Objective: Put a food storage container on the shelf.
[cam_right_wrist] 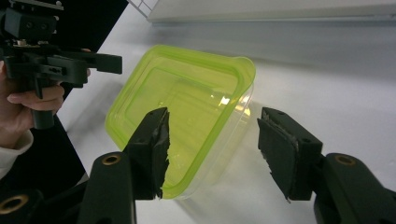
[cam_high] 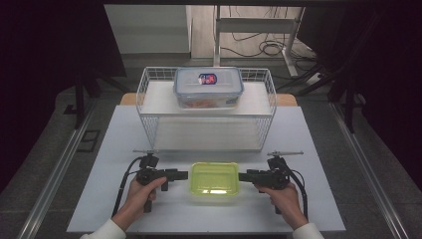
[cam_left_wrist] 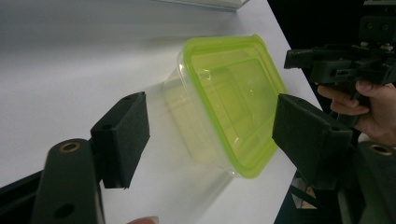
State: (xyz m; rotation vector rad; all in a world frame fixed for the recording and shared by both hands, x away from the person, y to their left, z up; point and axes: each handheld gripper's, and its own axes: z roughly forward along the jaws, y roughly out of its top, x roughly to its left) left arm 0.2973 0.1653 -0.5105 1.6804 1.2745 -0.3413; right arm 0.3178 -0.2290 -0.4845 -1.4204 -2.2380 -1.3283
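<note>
A clear container with a lime-green lid [cam_high: 214,179] stands on the white table near the front edge. My left gripper [cam_high: 182,175] lies level at its left end, open, with the tips just short of the lid. In the left gripper view the container [cam_left_wrist: 233,93] lies ahead of the left gripper [cam_left_wrist: 210,116], whose pads [cam_left_wrist: 123,135] stand wide and touch nothing. My right gripper [cam_high: 244,176] faces the container's right end, open. In the right gripper view the right gripper [cam_right_wrist: 215,119] straddles a corner of the container [cam_right_wrist: 187,88] without pressing on it.
A white wire rack [cam_high: 149,119] stands behind the container. On its top sits a clear lock-lid box [cam_high: 208,87] with a blue rim and red contents. Bare table [cam_high: 149,209] lies to both sides. Dark floor and cables lie beyond the table.
</note>
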